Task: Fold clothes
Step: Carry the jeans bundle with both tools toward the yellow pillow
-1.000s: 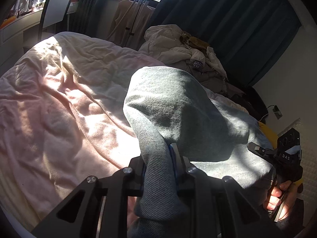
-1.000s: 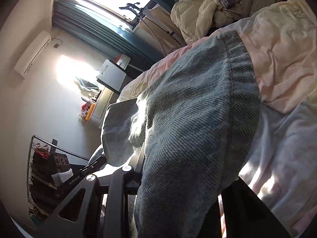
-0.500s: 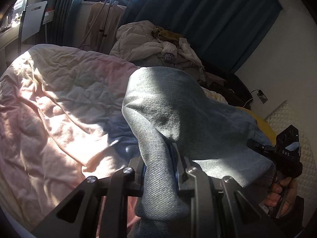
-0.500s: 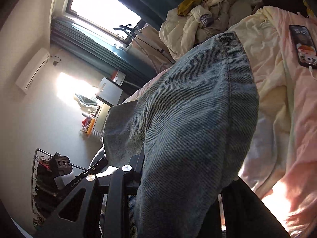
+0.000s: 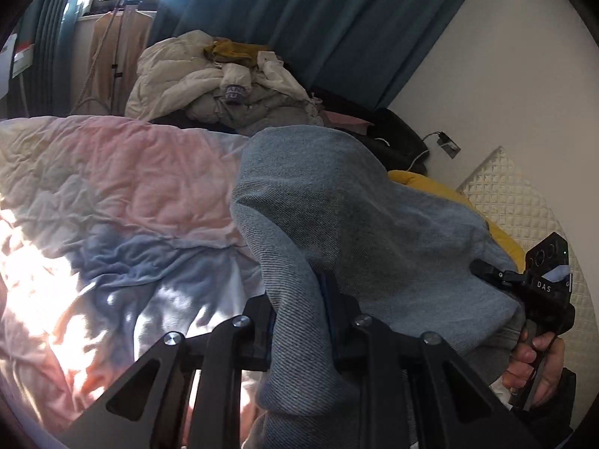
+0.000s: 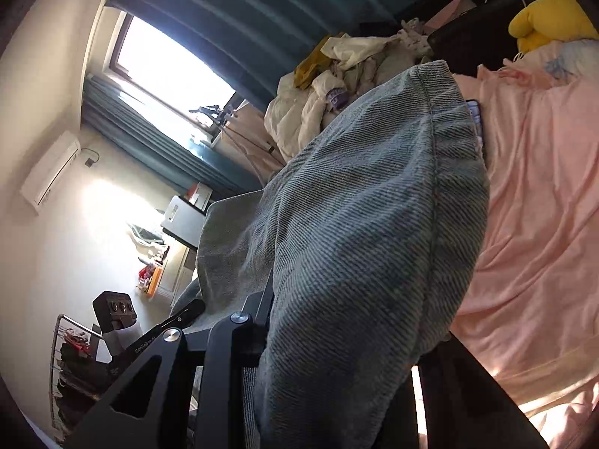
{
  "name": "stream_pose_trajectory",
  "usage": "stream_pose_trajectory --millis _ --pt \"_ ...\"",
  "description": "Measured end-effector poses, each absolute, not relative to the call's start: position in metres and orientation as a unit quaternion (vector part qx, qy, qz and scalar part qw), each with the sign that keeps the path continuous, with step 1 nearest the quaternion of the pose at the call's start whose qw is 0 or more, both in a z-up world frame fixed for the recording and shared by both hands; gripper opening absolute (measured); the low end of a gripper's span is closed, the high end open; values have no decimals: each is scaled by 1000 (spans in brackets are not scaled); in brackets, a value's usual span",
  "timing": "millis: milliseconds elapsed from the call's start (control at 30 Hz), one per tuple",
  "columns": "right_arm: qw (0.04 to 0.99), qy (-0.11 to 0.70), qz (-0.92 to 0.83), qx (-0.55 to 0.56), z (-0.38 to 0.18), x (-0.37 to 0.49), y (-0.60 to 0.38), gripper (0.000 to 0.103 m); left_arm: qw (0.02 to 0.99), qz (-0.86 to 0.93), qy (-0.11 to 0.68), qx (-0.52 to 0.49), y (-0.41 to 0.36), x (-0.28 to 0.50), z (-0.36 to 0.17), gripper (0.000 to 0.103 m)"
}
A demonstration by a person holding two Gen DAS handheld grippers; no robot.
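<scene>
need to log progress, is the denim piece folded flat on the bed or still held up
Held up, not folded: the denim garment drapes in a hump over the left gripper and right gripper, both clamped on it, above the pink bedding.

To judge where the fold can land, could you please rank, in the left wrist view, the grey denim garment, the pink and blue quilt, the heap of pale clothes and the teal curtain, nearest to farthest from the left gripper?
1. Grey denim garment, clamped in the left gripper.
2. Pink and blue quilt, left, spread on the bed.
3. Heap of pale clothes, beyond the quilt's far edge.
4. Teal curtain, behind the heap.

Blown-out window (image 6: 168, 71) glare, sunlit bedding (image 5: 56, 262), fisheye-warped edges
</scene>
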State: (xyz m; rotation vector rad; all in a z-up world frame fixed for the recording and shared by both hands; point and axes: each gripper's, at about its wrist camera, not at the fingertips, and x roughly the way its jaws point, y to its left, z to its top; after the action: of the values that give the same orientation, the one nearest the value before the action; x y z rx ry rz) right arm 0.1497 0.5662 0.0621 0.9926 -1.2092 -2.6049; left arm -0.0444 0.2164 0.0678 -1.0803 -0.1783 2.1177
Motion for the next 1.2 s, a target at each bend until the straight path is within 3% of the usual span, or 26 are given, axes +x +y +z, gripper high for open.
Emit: stream_pose_trajectory --millis 267,600,1000,1200 --pt "-31 -402 -868 288 62 224 649 25 434 792 -31 -428 339 -34 55 21" --pt "-127 -392 -868 279 9 299 719 25 516 706 28 -484 458 -25 -25 21" --pt "-164 -474 -810 304 -105 326 743 31 543 655 91 -518 488 -41 -77 27" --pt "-186 -468 -805 314 -108 329 743 40 540 659 99 -514 483 -40 -73 31"
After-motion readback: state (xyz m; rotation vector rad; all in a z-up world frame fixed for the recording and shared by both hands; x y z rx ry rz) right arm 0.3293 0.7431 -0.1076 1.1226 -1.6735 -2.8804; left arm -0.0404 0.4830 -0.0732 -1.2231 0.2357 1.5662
